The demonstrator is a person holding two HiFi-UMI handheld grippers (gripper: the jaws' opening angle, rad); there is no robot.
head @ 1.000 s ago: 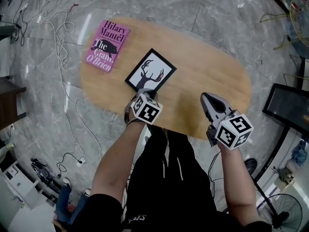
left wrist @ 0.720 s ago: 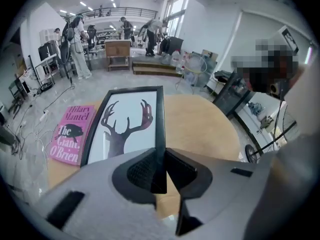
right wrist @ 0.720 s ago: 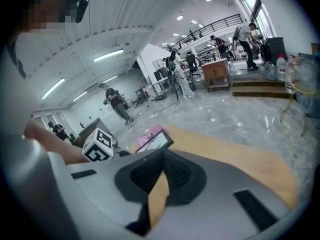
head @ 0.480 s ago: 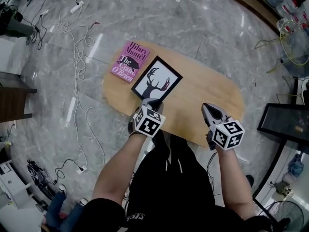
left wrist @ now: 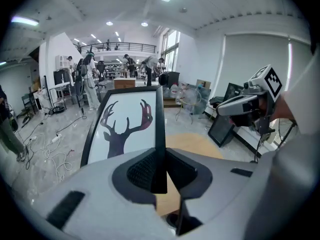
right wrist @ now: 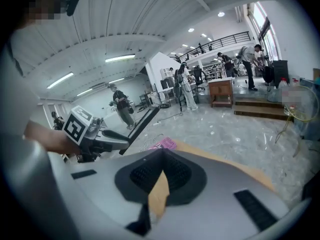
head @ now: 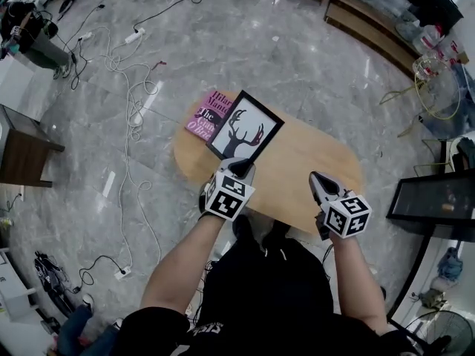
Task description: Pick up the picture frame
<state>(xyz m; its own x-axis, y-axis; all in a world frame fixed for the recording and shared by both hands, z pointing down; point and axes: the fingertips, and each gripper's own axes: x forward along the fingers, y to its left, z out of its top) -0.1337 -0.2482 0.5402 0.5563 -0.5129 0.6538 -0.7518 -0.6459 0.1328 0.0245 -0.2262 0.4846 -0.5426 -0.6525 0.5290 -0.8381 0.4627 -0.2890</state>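
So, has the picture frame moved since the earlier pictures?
Yes: the picture frame has risen off the table and now hides part of the pink book.

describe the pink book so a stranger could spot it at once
Find the oval wooden table on the grey floor. At its far left end lies a pink book, partly hidden by the lifted picture frame. It alone is pink.

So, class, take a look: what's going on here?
A person holds a gripper in each hand. The left gripper is shut on the edge of the picture frame with the deer print, holding it in the air above the wooden table. The right gripper is shut and empty beside it. A pink book lies on the table.
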